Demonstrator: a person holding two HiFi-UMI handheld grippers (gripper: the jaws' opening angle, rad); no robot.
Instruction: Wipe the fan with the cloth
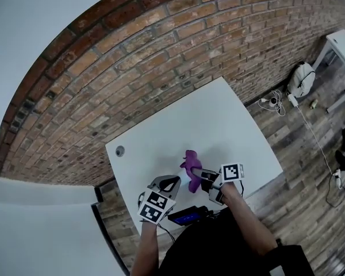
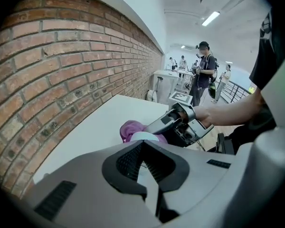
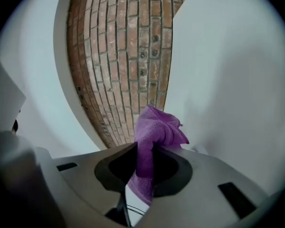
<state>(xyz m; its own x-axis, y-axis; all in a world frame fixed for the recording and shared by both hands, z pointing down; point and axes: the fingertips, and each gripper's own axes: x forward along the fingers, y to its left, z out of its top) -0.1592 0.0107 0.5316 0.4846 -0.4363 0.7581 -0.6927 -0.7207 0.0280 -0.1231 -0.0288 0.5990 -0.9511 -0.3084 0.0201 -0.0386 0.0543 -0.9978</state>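
Both tongs have pale grey shells and black ribbed pads (image 2: 128, 161); the left tongs (image 1: 172, 181) and right tongs (image 1: 198, 175) each carry a white cube (image 1: 156, 206) printed with black square markers; the person wears a black top (image 1: 218, 243).

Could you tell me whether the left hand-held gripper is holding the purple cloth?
No, the purple cloth is pinched between the jaws of the right hand-held gripper.
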